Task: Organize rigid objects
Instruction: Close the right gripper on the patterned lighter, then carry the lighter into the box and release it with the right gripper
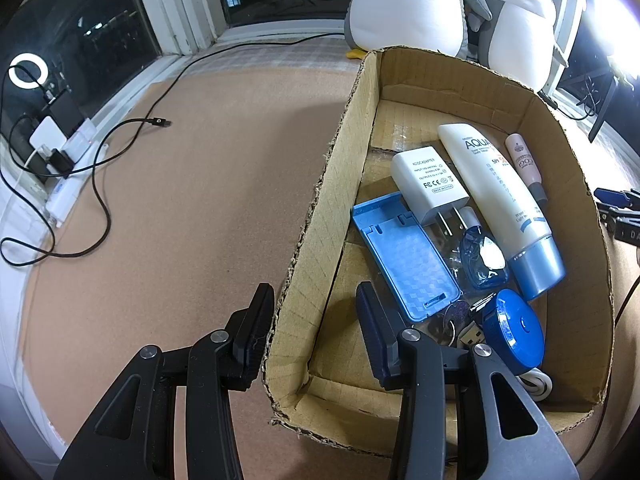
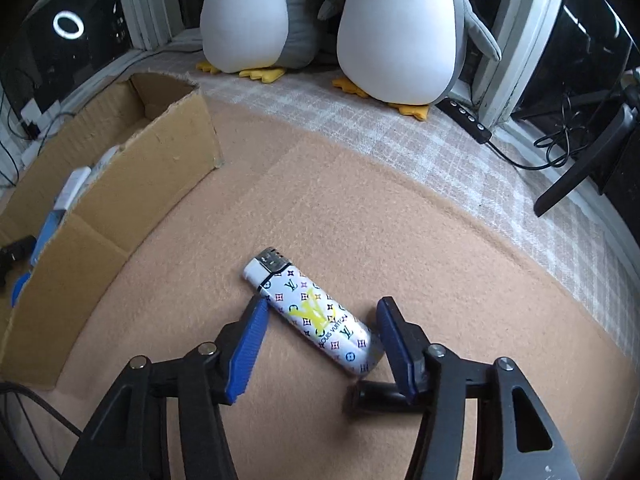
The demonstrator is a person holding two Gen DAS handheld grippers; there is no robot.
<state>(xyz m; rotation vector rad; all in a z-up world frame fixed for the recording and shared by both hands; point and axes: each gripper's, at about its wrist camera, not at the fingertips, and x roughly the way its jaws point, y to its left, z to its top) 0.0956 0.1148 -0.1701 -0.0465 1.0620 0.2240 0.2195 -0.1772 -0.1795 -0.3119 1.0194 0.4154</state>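
Left wrist view: the left gripper point(image 1: 316, 328) hangs with its jaws spread wide, straddling the near left wall of the cardboard box point(image 1: 320, 216), one finger outside over the tan mat point(image 1: 200, 200) and the other inside; it grips nothing. Inside the box lie a white charger point(image 1: 428, 184), a white tube point(image 1: 496, 196) with a blue cap, a thin pink tube point(image 1: 522, 160) against the right wall, a light blue case point(image 1: 404, 256), a small blue bottle point(image 1: 482, 260) and a round blue tape measure point(image 1: 514, 330) at the near end, with keys and a USB plug partly hidden beneath it. A black cable point(image 1: 132, 122) trails across the mat to the left, and two plush penguins point(image 1: 408, 0) sit behind the box.

Right wrist view: the right gripper point(image 2: 320, 344) is spread open and lowered around the lighter point(image 2: 316, 316), which lies flat on the mat, angled with its metal top pointing away and left. The left finger sits just beside the lighter's upper body, the right finger close to its base; neither clearly presses it. The box stands to the left, well apart from the lighter.
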